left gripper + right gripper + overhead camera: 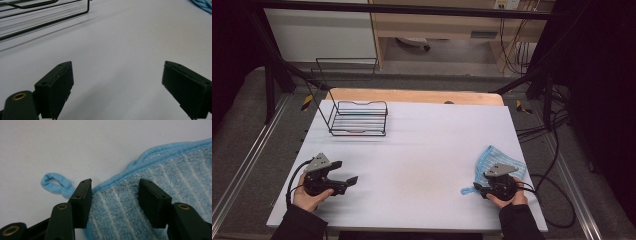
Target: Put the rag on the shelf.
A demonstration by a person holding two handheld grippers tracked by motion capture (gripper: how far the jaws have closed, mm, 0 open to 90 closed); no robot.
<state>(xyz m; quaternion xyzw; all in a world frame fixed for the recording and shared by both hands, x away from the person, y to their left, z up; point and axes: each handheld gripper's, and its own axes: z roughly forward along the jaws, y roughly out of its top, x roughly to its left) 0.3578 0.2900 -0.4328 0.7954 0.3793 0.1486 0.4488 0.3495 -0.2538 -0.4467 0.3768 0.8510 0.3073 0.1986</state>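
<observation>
Right gripper view has the right gripper (114,195) low over a corner of the blue striped cloth (140,202), its jaws parted and set on the pile on either side of a strip of it, not yet pinched shut. The hanging loop (56,184) lies just outside one jaw, on the white table (75,145). In the high view the left gripper (346,172) is well apart from the cloth, jaws wide and holding nothing, with the wire rack (358,119) ahead of it. I judge the work barely begun: the cloth lies crumpled and ungrasped, and closing, lifting and whatever comes after are all left.
</observation>
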